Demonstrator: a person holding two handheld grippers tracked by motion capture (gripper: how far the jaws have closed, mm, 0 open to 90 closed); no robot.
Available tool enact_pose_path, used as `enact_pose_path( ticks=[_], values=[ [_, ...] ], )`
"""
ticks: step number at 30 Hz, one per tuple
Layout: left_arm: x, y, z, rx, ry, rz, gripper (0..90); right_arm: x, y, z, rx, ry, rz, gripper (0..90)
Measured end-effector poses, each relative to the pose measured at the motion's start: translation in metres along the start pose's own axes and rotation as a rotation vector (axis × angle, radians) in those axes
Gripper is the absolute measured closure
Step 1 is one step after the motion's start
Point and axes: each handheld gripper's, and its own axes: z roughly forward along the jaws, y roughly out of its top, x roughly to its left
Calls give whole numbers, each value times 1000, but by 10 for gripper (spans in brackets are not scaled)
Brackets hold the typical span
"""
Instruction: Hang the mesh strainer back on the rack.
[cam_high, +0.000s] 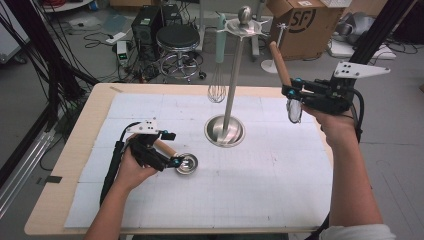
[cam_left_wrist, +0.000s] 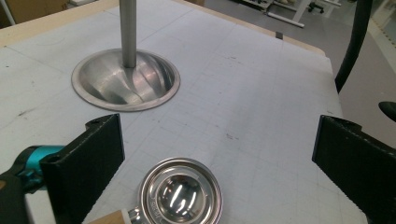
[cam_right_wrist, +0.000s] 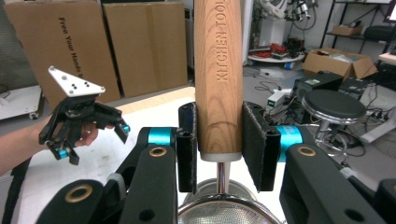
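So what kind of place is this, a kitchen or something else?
Probably a lab or workshop, not a kitchen: cardboard boxes along the wall, cables across the floor, and electronic gear beside a stool.

We see even, bright overhead light, with soft faint shadows on the counter (cam_high: 280, 200). Glare streaks the metal stand base (cam_left_wrist: 126, 81) and small steel cup (cam_left_wrist: 181, 193). Close black jaws look slightly soft; backgrounds stay fairly sharp.

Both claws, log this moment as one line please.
left claw: open over measuring cup | right claw: shut on strainer handle, raised | whisk: hanging on utensil stand
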Motion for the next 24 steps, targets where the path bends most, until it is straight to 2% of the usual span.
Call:
enact_pose_path(
  ticks=[12,16,19,21,24],
  values=[
    [0,0,-1,3,0,3,28,-9,21,7,-3,-32,-6,687],
    [0,0,-2,-2,0,1,29,-13,22,10,-14,-27,14,687],
    [0,0,-2,-2,-1,0,29,-12,21,15,-2,-23,11,687],
    [0,0,-2,-3,-2,-1,29,-12,20,16,-21,-11,15,687],
    [0,0,-2,-2,0,4,28,-12,18,20,5,-22,13,687]
  ],
)
